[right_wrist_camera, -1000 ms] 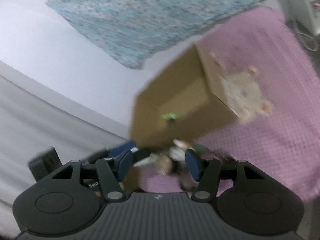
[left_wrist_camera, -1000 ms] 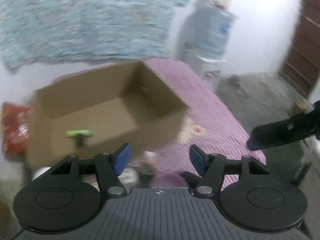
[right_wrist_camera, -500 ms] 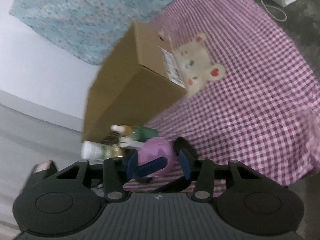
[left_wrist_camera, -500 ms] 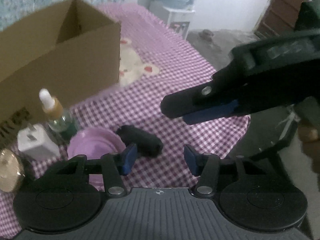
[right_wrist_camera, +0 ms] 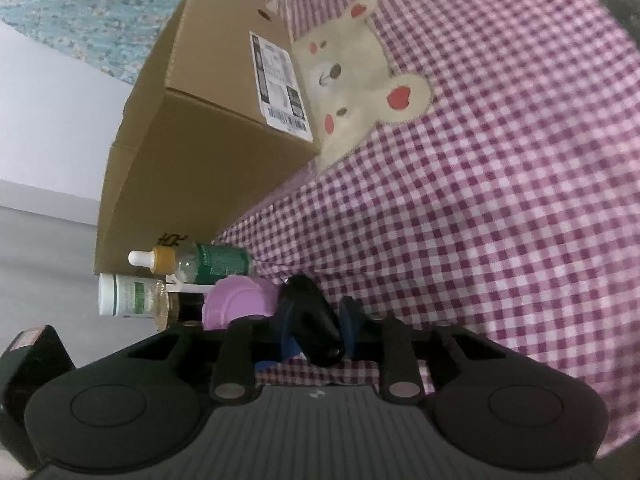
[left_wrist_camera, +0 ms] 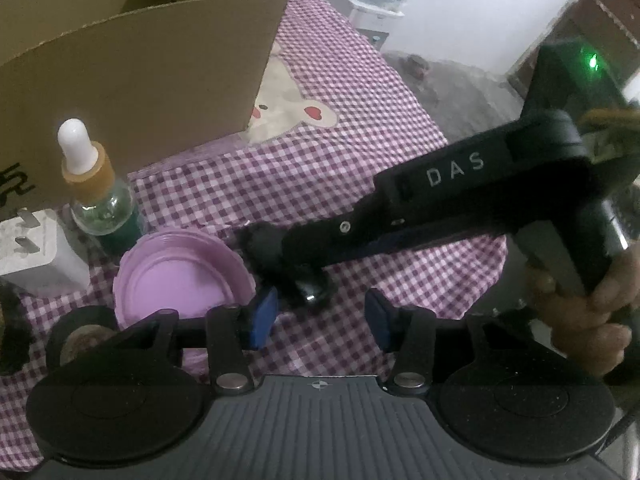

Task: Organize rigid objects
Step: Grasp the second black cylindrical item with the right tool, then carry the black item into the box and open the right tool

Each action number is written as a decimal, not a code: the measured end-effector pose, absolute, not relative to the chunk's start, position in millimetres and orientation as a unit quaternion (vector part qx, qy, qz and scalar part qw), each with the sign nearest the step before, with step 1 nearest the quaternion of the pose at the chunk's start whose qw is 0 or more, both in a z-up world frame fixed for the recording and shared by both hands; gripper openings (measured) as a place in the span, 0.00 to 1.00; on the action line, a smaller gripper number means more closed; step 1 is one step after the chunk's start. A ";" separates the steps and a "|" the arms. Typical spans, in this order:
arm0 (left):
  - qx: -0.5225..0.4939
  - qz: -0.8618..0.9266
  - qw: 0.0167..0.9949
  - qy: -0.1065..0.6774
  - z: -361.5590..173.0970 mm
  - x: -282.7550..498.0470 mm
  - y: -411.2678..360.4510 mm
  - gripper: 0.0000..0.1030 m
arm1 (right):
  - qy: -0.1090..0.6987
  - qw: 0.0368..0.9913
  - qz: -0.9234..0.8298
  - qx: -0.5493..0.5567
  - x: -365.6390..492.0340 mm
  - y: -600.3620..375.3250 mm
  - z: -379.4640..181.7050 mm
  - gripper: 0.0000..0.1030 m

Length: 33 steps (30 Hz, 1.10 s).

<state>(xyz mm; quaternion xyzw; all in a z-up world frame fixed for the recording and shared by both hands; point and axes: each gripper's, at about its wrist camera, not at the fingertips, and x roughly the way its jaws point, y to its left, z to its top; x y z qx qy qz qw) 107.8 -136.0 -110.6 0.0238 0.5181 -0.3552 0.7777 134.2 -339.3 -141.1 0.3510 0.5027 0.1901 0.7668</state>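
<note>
The right gripper [right_wrist_camera: 314, 330] has its two blue pads pressed on a small black object [right_wrist_camera: 310, 320], one pad on each side. The black object lies on the cloth, right beside the purple lid [right_wrist_camera: 240, 300]. In the left camera's view the right gripper [left_wrist_camera: 316, 268] reaches in from the right side, and its tips sit on the black object [left_wrist_camera: 264, 246].

The left gripper [left_wrist_camera: 318, 318] is spread wide with nothing between its blue pads. It sits just behind the black object and the purple lid [left_wrist_camera: 180, 280].

To the left it is crowded. A dropper bottle [left_wrist_camera: 96, 192] with a white top stands next to the purple lid. A white plug [left_wrist_camera: 36, 252] is just left of the bottle. In the right camera's view a white and green tube [right_wrist_camera: 124, 296] is there too. Behind them all stands an open cardboard box [left_wrist_camera: 140, 68], close to the bottle. Its corner points toward the middle of the cloth.

To the right there is lots of bare cloth. The purple checked cloth [right_wrist_camera: 500, 180] has a bear picture [right_wrist_camera: 360, 84] on it, partly under the box. The cloth ends on the right side, and past that edge is a grey floor [left_wrist_camera: 452, 84]. A white wall and a brown door [left_wrist_camera: 600, 28] are far back.
</note>
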 end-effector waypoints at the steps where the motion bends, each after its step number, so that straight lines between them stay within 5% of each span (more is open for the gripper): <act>1: 0.016 -0.356 0.776 0.521 -111.0 109.5 -134.9 0.47 | 0.505 0.762 0.193 0.357 133.6 -339.8 -142.2 0.24; 14: -0.040 -0.338 0.758 0.557 -113.8 129.8 -119.5 0.19 | 0.515 0.733 0.215 0.390 141.7 -346.2 -150.9 0.24; 33: 0.030 -0.300 0.767 0.567 -103.6 140.3 -149.0 0.16 | 0.517 0.691 0.216 0.457 136.4 -376.6 -167.7 0.26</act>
